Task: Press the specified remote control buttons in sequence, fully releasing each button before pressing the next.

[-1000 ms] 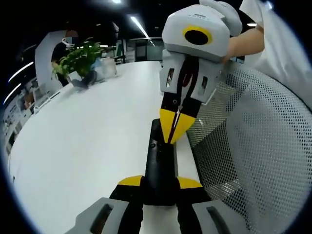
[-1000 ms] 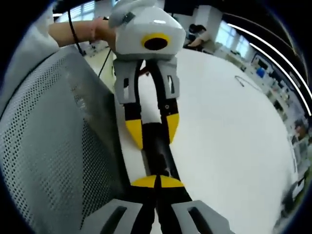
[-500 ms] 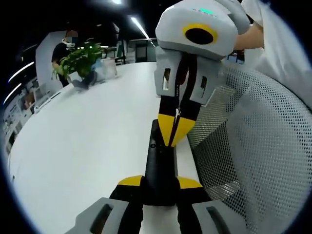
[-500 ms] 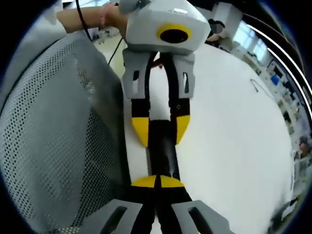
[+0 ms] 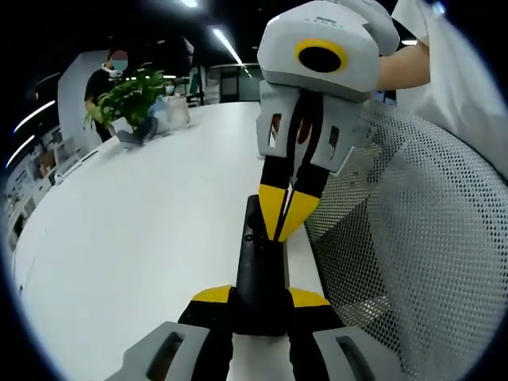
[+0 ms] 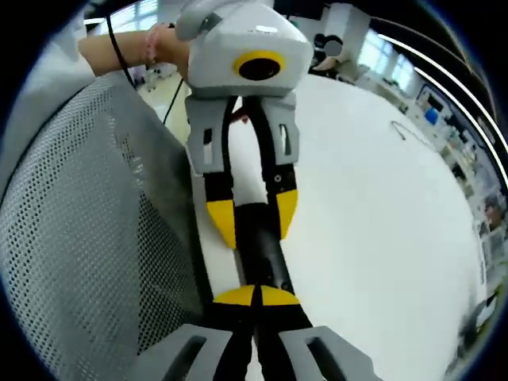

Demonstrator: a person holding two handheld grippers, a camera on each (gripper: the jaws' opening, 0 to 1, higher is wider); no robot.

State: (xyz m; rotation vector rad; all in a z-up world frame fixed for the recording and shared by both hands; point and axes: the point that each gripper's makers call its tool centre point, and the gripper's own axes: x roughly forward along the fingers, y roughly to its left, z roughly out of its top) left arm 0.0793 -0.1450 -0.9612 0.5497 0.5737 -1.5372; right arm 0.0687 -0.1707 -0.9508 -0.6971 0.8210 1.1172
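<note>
Both claws on remote: left claw gripping, right claw tips hiding buttons.

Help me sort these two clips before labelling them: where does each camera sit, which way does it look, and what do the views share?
Left gripper view: rides on the left tool, looking along the black remote it clamps toward the right tool opposite; a forearm shows.
Right gripper view: rides on the right tool, whose shut tips meet the remote, facing the left tool; a wrist shows.
Shared: the remote, both tools, the white table and the mesh chair back.
</note>
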